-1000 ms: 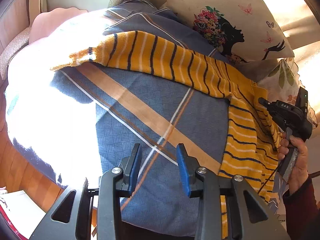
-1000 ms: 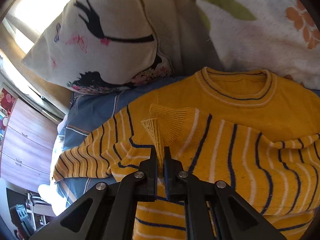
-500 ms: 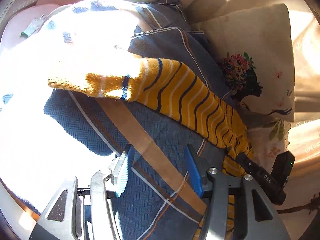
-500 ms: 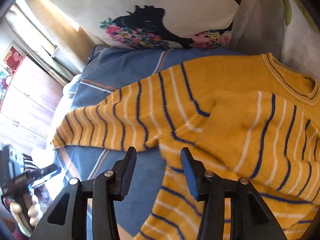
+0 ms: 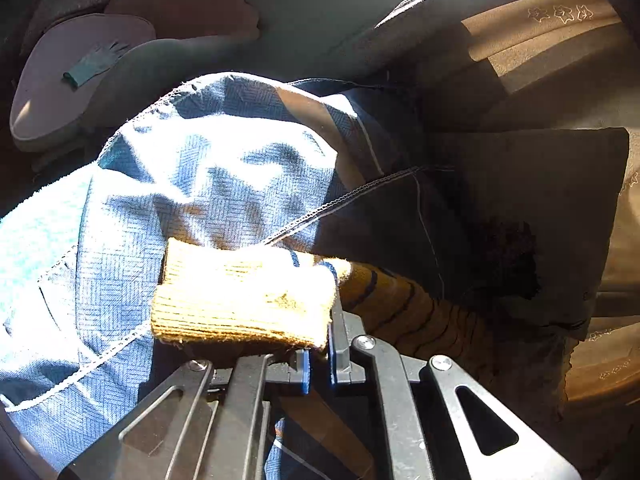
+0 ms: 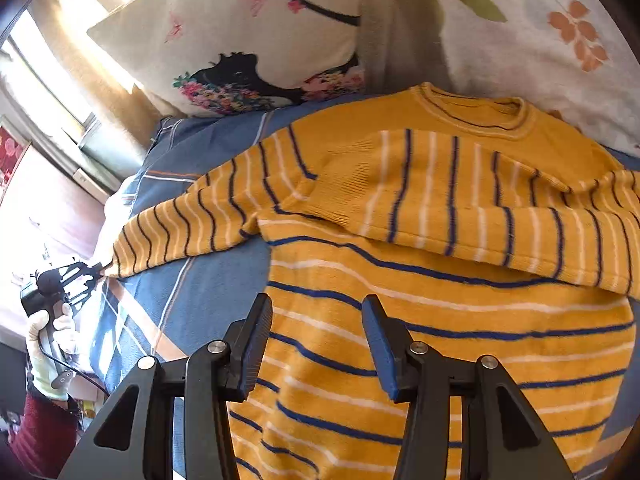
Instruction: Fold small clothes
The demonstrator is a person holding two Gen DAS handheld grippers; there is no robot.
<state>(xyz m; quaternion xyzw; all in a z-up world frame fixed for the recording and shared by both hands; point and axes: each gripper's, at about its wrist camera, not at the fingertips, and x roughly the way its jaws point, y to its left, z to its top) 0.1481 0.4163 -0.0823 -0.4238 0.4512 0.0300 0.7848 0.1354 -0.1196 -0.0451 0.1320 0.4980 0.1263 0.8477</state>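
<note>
- While no brand or readable writing shows, the yellow striped sweater [image 6: 460, 248] lies flat on a blue plaid bedsheet [image 6: 208, 292], one sleeve folded across its chest
- Left gripper [image 5: 318, 366], jaws nearly together, clamps the ribbed sleeve cuff [image 5: 244, 300]; glare washes out the knit
- Right gripper [image 6: 318, 344] hovers with jaws apart over the hem, which is cut off below
- Printed pillow [image 6: 248, 40] behind

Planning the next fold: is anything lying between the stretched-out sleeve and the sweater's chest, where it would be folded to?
Nothing visible. The left gripper pinches the sleeve cuff; between that sleeve and the sweater lies only bare blue bedsheet. The other sleeve is already folded across the chest.
</note>
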